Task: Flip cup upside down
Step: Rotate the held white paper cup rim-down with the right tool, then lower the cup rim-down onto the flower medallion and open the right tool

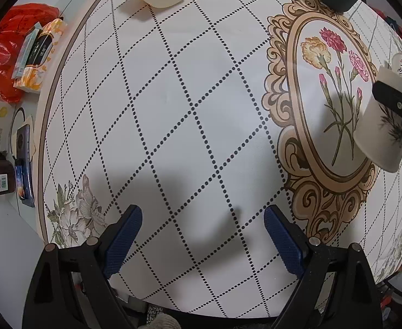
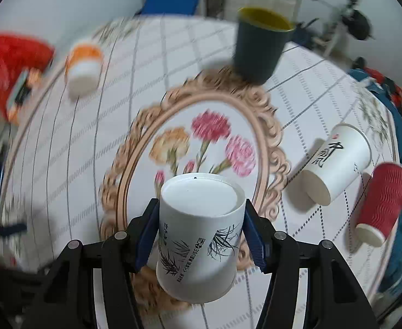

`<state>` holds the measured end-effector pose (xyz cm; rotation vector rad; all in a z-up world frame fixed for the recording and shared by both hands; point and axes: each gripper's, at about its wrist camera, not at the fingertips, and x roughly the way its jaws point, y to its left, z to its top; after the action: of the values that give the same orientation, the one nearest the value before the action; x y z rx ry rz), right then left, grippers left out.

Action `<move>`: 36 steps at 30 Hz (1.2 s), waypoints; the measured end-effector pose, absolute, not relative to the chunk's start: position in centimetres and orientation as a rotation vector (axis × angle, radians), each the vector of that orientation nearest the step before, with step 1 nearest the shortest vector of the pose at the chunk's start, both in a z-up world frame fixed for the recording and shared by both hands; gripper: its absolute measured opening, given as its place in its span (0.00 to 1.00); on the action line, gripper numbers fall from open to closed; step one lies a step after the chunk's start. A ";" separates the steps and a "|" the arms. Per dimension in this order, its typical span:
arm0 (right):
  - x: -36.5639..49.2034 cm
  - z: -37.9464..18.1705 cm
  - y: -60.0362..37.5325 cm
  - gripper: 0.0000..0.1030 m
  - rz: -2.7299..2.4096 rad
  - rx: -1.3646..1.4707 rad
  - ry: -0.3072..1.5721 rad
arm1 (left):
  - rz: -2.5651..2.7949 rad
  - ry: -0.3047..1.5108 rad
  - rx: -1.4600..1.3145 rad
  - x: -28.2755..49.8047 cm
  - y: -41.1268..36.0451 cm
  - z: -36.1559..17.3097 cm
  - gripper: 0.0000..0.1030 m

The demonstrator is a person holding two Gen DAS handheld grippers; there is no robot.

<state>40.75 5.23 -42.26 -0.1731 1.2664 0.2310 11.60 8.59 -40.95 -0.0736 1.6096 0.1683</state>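
My right gripper [image 2: 201, 224] is shut on a white paper cup [image 2: 198, 235] with grey plant prints. The cup is upside down in the grip: its flat base faces up and its rim points down, above the flower medallion [image 2: 201, 137] on the table. The same cup [image 1: 379, 126] shows at the right edge of the left wrist view, with a black finger of the right gripper across it. My left gripper [image 1: 202, 241] is open and empty, hovering over the checked tablecloth [image 1: 173, 109] near the front edge.
A dark cup with yellow inside [image 2: 261, 46] stands upright at the back. An orange-and-white cup [image 2: 83, 65] stands base up at the back left. A white printed cup [image 2: 335, 164] and a red ribbed cup [image 2: 381, 203] stand base up at the right. Red bag and boxes [image 1: 28, 52] lie beyond the table's left edge.
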 end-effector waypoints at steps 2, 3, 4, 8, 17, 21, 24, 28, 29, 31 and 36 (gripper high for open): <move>38.8 -43.6 5.9 0.59 0.202 -0.148 1.190 | 0.163 1.611 -0.065 11.8 8.2 -41.0 0.89; 38.3 -43.9 6.5 0.59 0.200 -0.155 1.162 | 0.160 1.611 -0.058 11.9 8.1 -40.9 0.89; 37.4 -43.9 7.1 0.59 0.195 -0.164 1.140 | 0.157 1.611 -0.052 12.0 7.8 -40.8 0.89; 34.5 -43.5 7.8 0.59 0.184 -0.187 1.098 | 0.142 1.606 -0.033 11.9 7.0 -40.5 0.89; 30.6 -42.8 7.3 0.60 0.187 -0.197 1.107 | 0.117 1.593 -0.013 11.3 5.6 -39.7 0.89; 29.5 -42.9 6.9 0.65 0.170 -0.187 1.121 | 0.101 1.582 0.004 11.0 5.3 -39.2 0.89; 28.6 -42.5 6.6 0.73 0.161 -0.156 1.124 | 0.090 1.573 0.012 10.8 5.2 -38.6 0.89; 28.3 -40.9 5.7 0.82 0.146 -0.093 1.123 | 0.070 1.527 0.035 10.8 4.4 -36.9 0.89; 28.1 -40.2 5.3 0.87 0.139 -0.068 1.127 | 0.061 1.513 0.041 10.7 4.3 -36.3 0.89; 27.6 -38.7 4.6 0.90 0.114 -0.043 1.126 | 0.038 1.487 0.043 10.4 4.0 -34.9 0.89; 24.7 -35.9 2.9 0.92 -0.019 -0.050 1.171 | 0.001 1.423 0.070 8.7 2.6 -31.4 0.89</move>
<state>24.73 2.93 -35.94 -0.0497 1.1710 -0.0186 8.67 2.58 -31.39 0.0699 1.4234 0.0010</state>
